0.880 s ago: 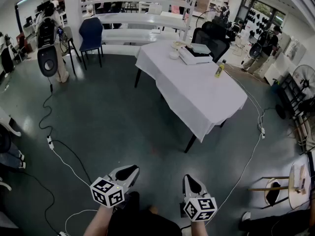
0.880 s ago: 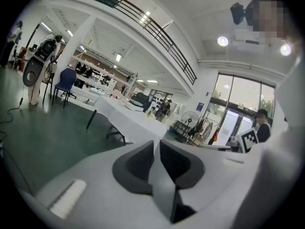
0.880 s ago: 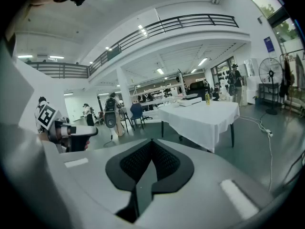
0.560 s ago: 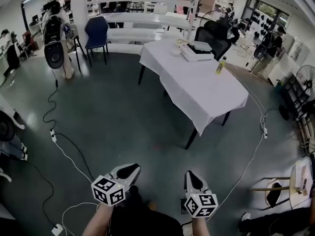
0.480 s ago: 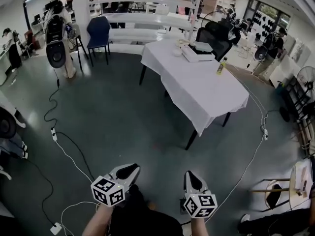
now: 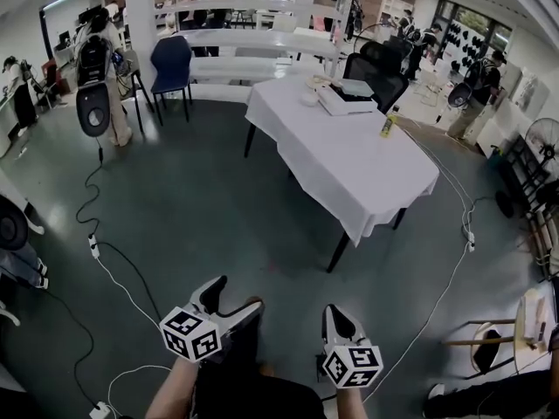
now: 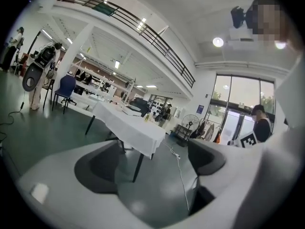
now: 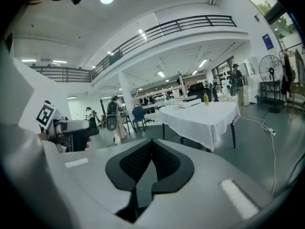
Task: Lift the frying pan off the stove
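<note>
We hold both grippers low over the dark grey floor, well apart from the white-clothed counter: the left gripper with jaws spread and empty, the right gripper with jaws pressed together on nothing. A flat white stove lies at the counter's far end, the frying pan too small to pick out; a white cable crosses the floor at left.
</note>
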Demonstrator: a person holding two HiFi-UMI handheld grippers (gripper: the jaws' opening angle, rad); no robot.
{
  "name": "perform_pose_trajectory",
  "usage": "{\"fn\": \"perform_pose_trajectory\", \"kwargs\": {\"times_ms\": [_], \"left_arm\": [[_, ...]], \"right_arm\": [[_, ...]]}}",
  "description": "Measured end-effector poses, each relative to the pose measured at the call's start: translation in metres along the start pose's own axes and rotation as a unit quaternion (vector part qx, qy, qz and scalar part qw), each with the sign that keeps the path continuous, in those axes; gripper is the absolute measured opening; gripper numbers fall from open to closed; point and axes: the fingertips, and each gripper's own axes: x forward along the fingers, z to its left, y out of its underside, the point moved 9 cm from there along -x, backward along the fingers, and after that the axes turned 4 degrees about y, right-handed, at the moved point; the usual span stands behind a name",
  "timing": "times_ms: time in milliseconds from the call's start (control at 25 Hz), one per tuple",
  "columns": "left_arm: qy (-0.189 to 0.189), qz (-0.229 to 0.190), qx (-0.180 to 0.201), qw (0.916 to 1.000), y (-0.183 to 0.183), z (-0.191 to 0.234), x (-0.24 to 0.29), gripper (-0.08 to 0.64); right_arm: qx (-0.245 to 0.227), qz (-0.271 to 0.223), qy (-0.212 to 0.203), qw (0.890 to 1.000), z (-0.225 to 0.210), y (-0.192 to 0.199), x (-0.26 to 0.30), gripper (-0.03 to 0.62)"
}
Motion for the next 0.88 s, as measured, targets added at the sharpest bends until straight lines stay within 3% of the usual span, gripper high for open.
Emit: {"fn": "perform_pose_trajectory", "kwargs": {"times_ms": [280,880], "left_arm": [[0.012,0.018,-0.001,0.9998,-0.025,0.047,0.044,0.383],[0.021,0.016,0.023,0.9994,-0.127,0.183,0.139,0.385]], "right_arm": [[-0.01,-0.004,0.001,1.0,-0.006,-0.022,0.066,0.006],[-0.03,-0.035,0.011,0.999,0.003,-0.104,0.239,0.006]]}}
